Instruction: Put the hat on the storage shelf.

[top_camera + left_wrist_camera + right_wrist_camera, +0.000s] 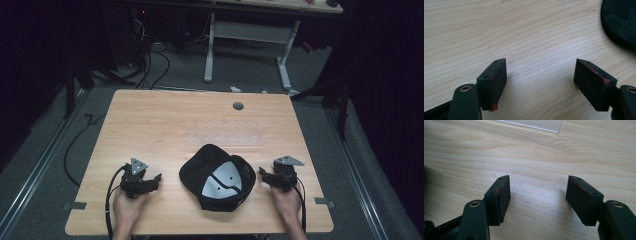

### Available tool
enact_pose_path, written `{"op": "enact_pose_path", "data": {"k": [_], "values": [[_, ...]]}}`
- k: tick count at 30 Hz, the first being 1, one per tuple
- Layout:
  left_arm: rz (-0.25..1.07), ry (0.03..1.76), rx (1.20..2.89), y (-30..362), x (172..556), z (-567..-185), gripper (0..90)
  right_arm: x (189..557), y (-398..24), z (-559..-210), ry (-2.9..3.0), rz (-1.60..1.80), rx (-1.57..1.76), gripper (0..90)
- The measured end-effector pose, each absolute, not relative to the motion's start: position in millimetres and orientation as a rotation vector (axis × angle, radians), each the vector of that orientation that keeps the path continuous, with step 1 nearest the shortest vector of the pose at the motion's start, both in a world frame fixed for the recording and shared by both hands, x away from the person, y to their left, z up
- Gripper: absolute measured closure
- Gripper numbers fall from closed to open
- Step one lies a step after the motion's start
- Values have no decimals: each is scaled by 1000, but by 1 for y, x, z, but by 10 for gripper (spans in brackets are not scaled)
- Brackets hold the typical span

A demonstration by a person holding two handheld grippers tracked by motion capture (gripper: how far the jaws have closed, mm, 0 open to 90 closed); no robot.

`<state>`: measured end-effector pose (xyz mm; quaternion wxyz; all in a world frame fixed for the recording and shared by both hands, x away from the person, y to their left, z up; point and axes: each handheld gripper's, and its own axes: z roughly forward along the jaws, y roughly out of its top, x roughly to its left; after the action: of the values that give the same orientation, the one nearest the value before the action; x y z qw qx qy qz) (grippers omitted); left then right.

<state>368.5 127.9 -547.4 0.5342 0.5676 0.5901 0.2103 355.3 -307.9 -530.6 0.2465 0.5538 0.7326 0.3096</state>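
Note:
A black cap (218, 177) lies upside down on the wooden table (165, 125), near the front edge, its grey-white lining facing up. My left gripper (156, 178) rests on the table to the left of the cap, jaws open, nothing between them. In the left gripper view the gripper (541, 75) stands open over bare wood, and the cap's dark edge (619, 22) fills the top right corner. My right gripper (261, 174) sits just right of the cap, open and empty. Its own view shows the right gripper (538, 192) wide apart above the wood.
A clear plastic sheet (225, 134) lies flat on the table beyond the cap; its corner (536, 124) appears in the right gripper view. A round grey grommet (238, 106) sits near the far edge. Beyond the table stand a white-legged desk (250, 40) and floor cables.

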Motion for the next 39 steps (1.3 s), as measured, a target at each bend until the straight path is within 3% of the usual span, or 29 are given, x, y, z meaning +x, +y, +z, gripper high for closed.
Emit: {"op": "enact_pose_path", "data": {"k": [32, 39], "values": [[504, 1410, 1351, 128, 368, -547, 267, 355, -309, -531, 2015, 847, 1496, 359], [504, 1410, 1352, 128, 368, -547, 267, 353, -311, -530, 2002, 887, 1519, 407]]}}
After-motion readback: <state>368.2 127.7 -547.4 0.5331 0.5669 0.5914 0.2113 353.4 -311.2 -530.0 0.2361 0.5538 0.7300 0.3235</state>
